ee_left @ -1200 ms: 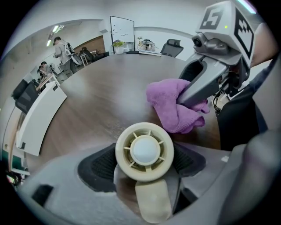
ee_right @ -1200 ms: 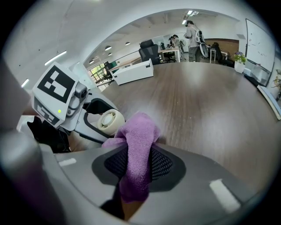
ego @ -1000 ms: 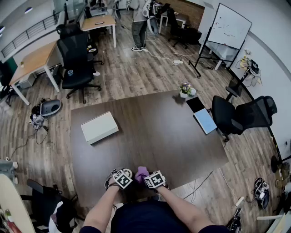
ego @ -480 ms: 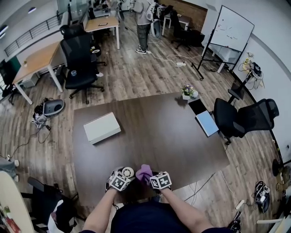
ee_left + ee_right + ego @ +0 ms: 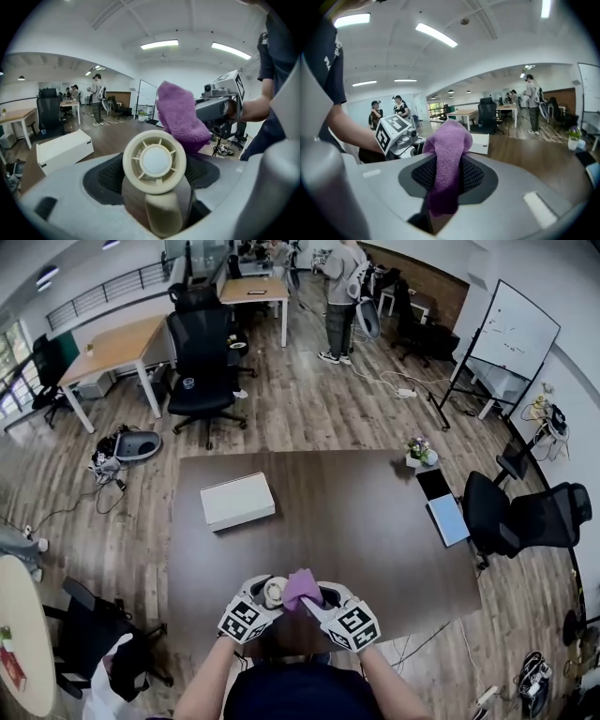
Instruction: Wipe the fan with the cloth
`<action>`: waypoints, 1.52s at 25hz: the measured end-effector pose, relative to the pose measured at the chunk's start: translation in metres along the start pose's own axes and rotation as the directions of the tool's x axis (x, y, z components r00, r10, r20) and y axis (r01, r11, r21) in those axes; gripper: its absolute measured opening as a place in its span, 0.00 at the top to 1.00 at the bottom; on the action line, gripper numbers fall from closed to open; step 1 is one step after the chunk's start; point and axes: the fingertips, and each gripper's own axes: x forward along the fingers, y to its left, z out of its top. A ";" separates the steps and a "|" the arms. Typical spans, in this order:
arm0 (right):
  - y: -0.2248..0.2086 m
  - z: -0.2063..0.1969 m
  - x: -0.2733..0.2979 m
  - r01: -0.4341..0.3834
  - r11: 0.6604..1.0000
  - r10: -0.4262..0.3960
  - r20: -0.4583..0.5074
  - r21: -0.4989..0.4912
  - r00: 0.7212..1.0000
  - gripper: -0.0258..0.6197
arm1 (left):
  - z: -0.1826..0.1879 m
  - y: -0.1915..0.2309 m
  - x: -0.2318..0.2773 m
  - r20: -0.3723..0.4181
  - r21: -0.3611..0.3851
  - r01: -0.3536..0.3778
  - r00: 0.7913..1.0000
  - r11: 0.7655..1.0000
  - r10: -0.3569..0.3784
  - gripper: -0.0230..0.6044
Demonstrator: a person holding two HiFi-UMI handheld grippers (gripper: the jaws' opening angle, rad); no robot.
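A small cream hand fan [image 5: 154, 161] with a round slatted head fills the middle of the left gripper view, and my left gripper [image 5: 157, 185] is shut on its handle. In the head view the fan [image 5: 273, 592] is held up close over the table's near edge. A purple cloth [image 5: 447, 159] hangs bunched between the pads of my right gripper [image 5: 445, 180], which is shut on it. The cloth [image 5: 302, 586] sits right beside the fan's head, touching or nearly touching it. My left gripper [image 5: 251, 611] and right gripper [image 5: 343, 613] stand side by side, raised off the table.
The dark brown table [image 5: 375, 521] carries a white box [image 5: 238, 501] at the left, a blue notebook [image 5: 449, 518] and a small potted plant [image 5: 418, 450] at the right. Office chairs [image 5: 525, 517] stand around it. A person [image 5: 339, 287] stands far back.
Both grippers have risen from the table's near edge, with the fan and the cloth still in them. The cloth stays close to the fan's head.
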 end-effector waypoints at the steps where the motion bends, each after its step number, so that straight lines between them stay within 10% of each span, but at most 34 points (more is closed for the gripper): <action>1: 0.009 0.010 0.000 -0.022 0.999 0.022 -0.004 -0.040 1.000 0.78 | 0.006 -0.002 -0.006 0.015 0.012 0.006 1.000 1.000 -0.007 0.36; 19: 0.024 0.103 0.007 -0.061 0.974 0.079 0.076 -0.219 0.994 0.78 | 0.070 -0.060 -0.051 0.099 0.192 0.150 0.980 0.970 -0.171 0.36; 38: 0.059 0.095 -0.009 -0.176 0.959 0.187 0.027 -0.222 0.982 0.78 | 0.082 -0.017 -0.073 0.193 0.042 0.043 0.980 0.998 -0.051 0.36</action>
